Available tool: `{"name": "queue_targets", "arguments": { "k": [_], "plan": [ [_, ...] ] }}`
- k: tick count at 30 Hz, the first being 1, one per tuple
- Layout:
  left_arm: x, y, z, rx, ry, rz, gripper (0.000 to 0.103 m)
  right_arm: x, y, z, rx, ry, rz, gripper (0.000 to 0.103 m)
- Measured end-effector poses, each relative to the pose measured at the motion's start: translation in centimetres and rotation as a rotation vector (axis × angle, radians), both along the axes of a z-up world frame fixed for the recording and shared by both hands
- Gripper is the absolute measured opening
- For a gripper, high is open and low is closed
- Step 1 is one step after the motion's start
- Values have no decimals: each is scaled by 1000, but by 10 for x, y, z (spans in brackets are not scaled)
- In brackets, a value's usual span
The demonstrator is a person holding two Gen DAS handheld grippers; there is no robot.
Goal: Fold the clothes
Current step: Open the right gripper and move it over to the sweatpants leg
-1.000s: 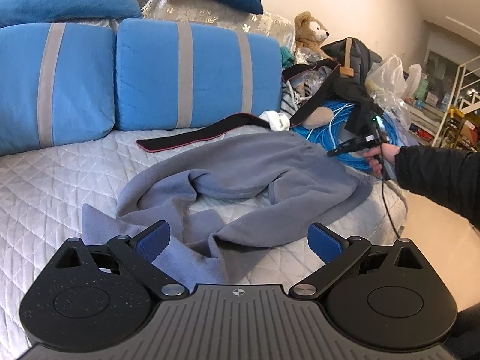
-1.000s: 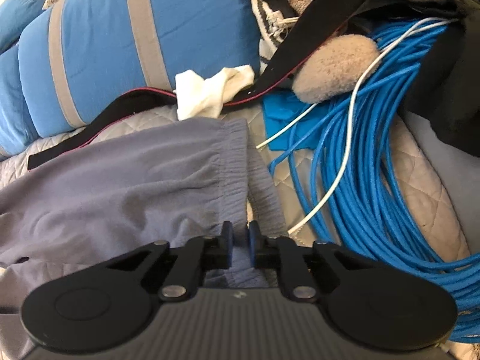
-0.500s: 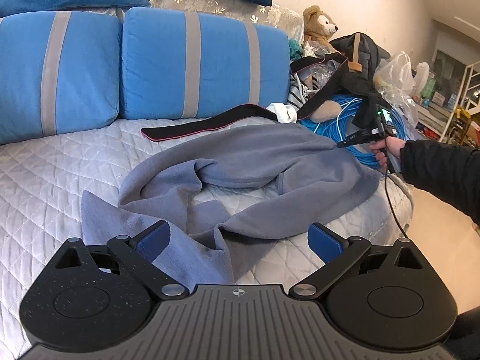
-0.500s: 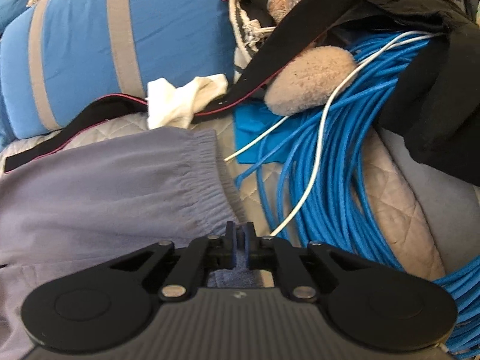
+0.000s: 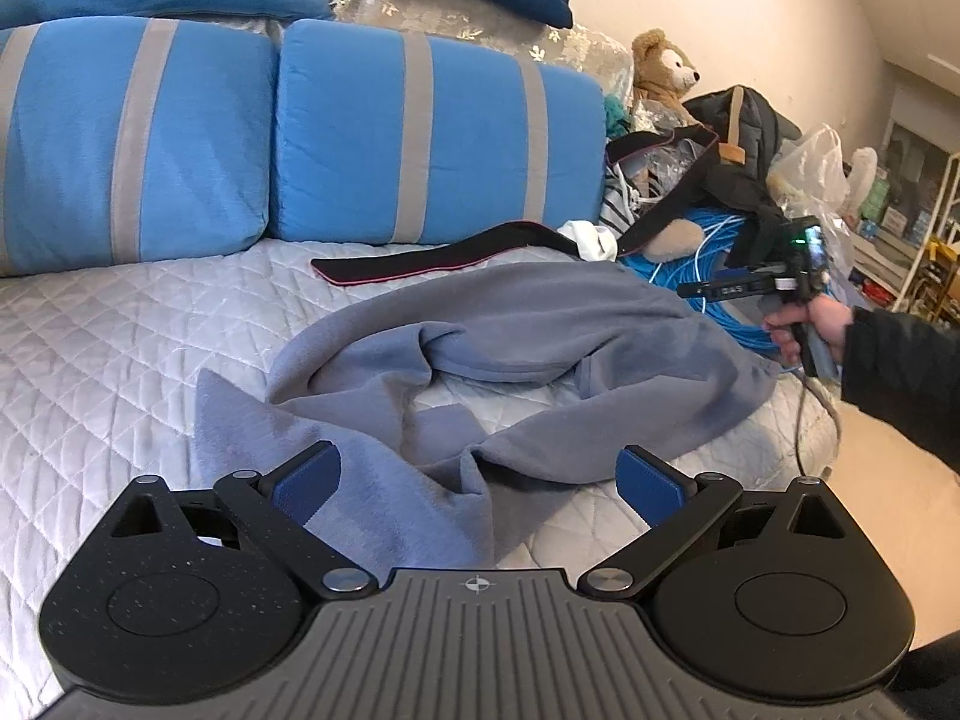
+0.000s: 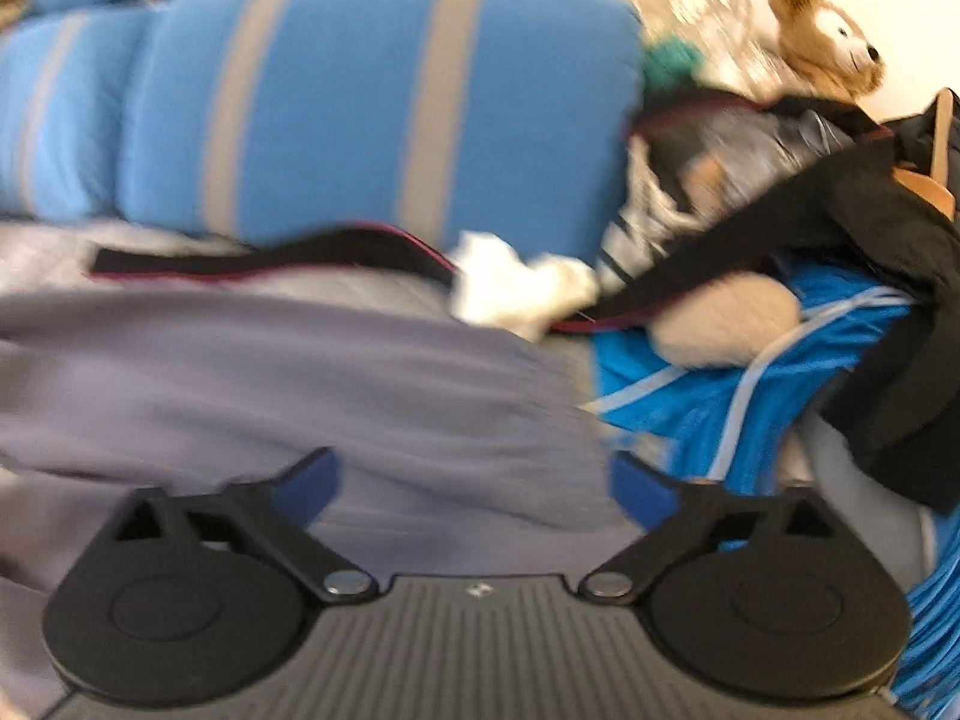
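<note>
Grey fleece trousers [image 5: 510, 348] lie crumpled on the quilted bed [image 5: 120, 336], legs twisted toward me. My left gripper [image 5: 477, 474] hangs open over the near leg end, with cloth below its blue pads and nothing held. In the left wrist view the right gripper [image 5: 708, 289] shows at the far right, held by a hand [image 5: 816, 324] above the waistband side. The right wrist view is blurred: my right gripper [image 6: 474, 480] is open above the grey trousers [image 6: 300, 396], holding nothing.
Blue striped cushions [image 5: 420, 138] line the back of the bed. A black strap [image 5: 432, 258], white cloth [image 5: 591, 240], coiled blue cable [image 5: 714, 240], dark bag [image 5: 744, 120] and a teddy bear [image 5: 663, 75] crowd the right side. The bed's edge [image 5: 798, 420] drops to the floor there.
The right gripper was shut on the trousers' waistband; it has let go, opened wide and lifted away, moving fast. The left gripper stays open and has drawn back slightly.
</note>
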State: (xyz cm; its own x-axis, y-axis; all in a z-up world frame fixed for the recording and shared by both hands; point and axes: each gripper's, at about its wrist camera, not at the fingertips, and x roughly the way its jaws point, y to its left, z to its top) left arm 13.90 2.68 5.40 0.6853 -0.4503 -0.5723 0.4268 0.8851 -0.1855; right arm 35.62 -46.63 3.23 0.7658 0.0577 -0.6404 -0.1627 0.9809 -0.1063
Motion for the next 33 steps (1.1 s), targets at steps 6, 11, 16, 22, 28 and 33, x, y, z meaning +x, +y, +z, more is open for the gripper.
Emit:
{"name": "queue_targets", "arguments": {
  "k": [6,11,16,22,28,33],
  "plan": [
    [-15,20,20,2,-28,45,101,-59,64,31,173,-8,175,103],
    [-33,44,41,11,-21,99,101,-101,123,37,225,24,361,103],
    [-41,52,45,-9,-22,121,101,-126,189,33,216,37,576,103],
    [-49,58,47,-36,-25,142,101,-142,273,31,178,41,771,103],
    [-54,64,46,-63,-25,157,101,-139,336,32,187,53,804,103],
    [-52,63,43,-76,-25,147,101,-116,363,17,233,140,741,103]
  ]
}}
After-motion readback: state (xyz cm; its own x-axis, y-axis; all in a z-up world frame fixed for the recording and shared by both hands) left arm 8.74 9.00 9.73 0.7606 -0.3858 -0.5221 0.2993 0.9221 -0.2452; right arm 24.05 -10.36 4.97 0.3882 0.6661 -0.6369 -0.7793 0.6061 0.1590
